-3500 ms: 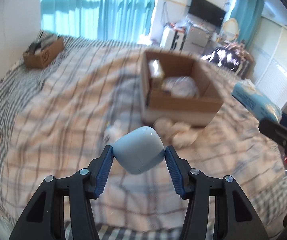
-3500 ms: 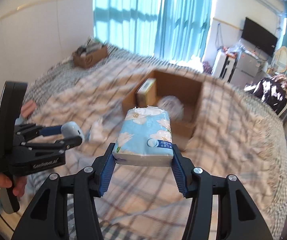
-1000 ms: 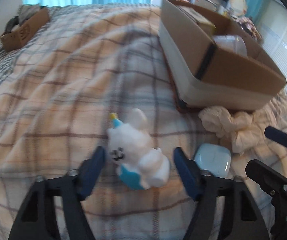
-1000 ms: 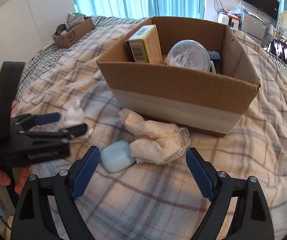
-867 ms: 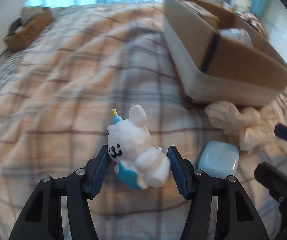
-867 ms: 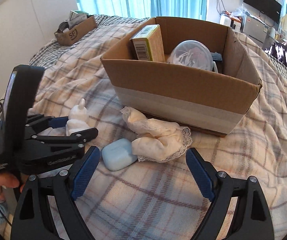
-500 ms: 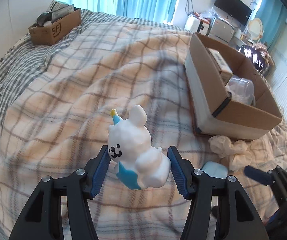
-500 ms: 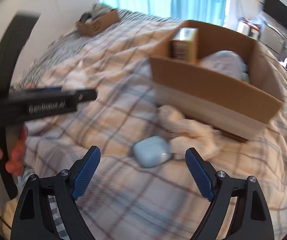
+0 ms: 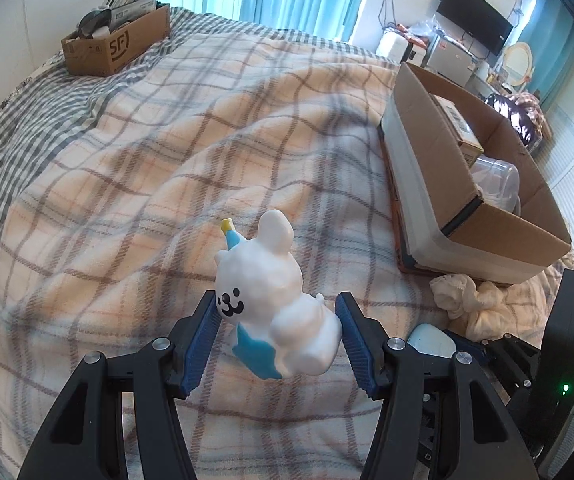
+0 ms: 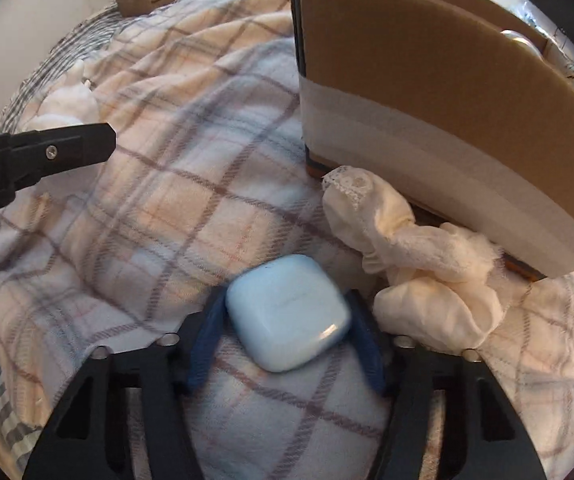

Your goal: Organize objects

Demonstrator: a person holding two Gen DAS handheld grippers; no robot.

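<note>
My left gripper (image 9: 277, 334) is shut on a white bunny figurine (image 9: 273, 300) with a blue base, held above the plaid blanket. My right gripper (image 10: 285, 330) has its blue pads against both sides of a pale blue earbud case (image 10: 287, 312) that lies on the blanket. The case also shows in the left wrist view (image 9: 431, 340), low on the right. A large open cardboard box (image 9: 467, 184) with a yellow carton and a clear lid inside stands to the right; its side wall (image 10: 427, 92) fills the upper right of the right wrist view.
A crumpled cream cloth (image 10: 419, 264) lies against the box's base, right beside the case. A small SF cardboard box (image 9: 117, 42) of clutter sits at the far left of the bed. The left gripper's arm (image 10: 35, 156) crosses the right wrist view's left edge.
My left gripper closed on the bunny and lifted it off the blanket. My right gripper dropped down from open above the bed and closed in around the earbud case.
</note>
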